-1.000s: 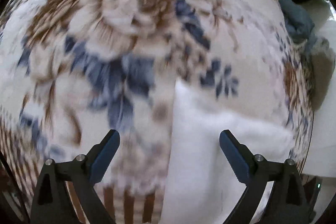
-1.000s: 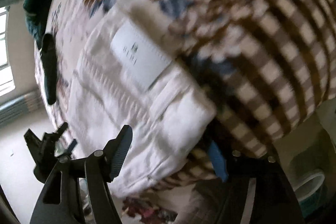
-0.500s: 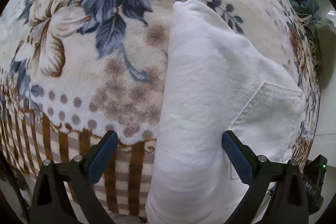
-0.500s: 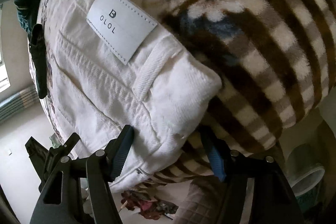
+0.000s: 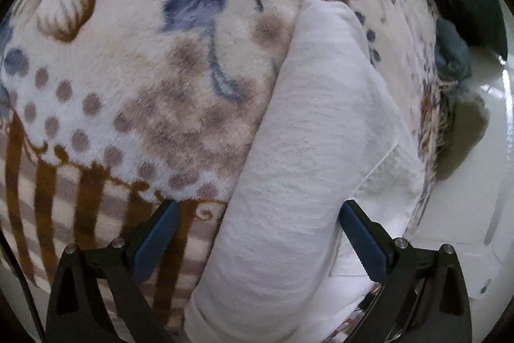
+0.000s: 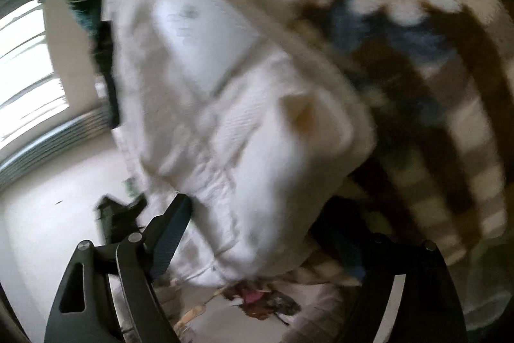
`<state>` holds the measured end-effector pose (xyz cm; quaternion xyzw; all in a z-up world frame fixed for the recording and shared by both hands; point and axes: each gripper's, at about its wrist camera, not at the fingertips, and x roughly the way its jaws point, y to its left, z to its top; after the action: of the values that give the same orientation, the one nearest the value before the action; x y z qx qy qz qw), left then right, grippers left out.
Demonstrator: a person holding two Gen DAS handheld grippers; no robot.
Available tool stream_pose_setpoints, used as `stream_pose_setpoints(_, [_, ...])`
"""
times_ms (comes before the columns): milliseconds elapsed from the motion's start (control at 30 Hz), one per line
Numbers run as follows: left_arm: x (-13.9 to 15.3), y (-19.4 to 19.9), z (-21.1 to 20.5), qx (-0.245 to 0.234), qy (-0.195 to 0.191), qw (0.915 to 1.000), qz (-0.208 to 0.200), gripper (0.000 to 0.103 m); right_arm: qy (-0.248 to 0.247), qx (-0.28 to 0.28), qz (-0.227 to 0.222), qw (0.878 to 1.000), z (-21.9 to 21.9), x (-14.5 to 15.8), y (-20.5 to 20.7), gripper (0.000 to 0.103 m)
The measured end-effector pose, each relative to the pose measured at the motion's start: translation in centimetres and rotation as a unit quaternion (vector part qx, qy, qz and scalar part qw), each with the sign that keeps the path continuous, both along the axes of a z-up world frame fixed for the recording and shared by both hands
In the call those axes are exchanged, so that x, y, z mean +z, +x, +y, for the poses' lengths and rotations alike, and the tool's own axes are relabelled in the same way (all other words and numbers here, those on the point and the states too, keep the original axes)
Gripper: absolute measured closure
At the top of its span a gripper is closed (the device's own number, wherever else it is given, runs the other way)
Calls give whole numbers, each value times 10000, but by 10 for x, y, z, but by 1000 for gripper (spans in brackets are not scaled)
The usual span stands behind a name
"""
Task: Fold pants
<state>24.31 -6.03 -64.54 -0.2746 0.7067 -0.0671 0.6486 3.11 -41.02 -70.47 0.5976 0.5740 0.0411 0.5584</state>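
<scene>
White pants (image 5: 308, 156) lie folded lengthwise on a floral blanket (image 5: 135, 79). Left gripper (image 5: 257, 233) spread wide, folded leg between its fingers, nothing pinched. Right gripper (image 6: 266, 233) blurred, spread around the waistband end (image 6: 257, 150); grip unconfirmed. Likely step: final fold. Next: pinch, carry over.

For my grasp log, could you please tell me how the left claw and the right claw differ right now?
The left claw is open with the white pants only partly between its fingers; the right claw is open around the pants' thick waistband end. The left claw's view is sharp, the right claw's view motion-blurred. Both have black frames with blue pads, above the floral blanket.
</scene>
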Motion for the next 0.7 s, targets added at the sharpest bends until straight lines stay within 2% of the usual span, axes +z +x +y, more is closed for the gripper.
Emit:
stream_pose_setpoints(67, [1,-1,-1,-17,-28,10000,-20,1,76,148,-192,9997,7,9,-1,16])
stream_pose_setpoints(133, [1,-2,0,-25,-52,10000,-28,1,-226,403,-213,9987,18,11,4,16])
stream_pose_setpoints(333, [-3,0,3,50,-336,9994,-19,1,104,127,-189,9997,25,-12,21,13])
stream_pose_setpoints(467, [-8,-3,10,-41,-440,9990,-38,1,-373,857,-297,9952,39,-10,26,15])
stream_pose_setpoints(600, [-14,-1,9,-89,-537,9985,-72,0,-10,336,-227,9992,27,-19,20,13])
stream_pose_setpoints(700, [-15,1,11,-108,-626,9979,-84,0,-54,250,-322,9992,26,-12,23,14])
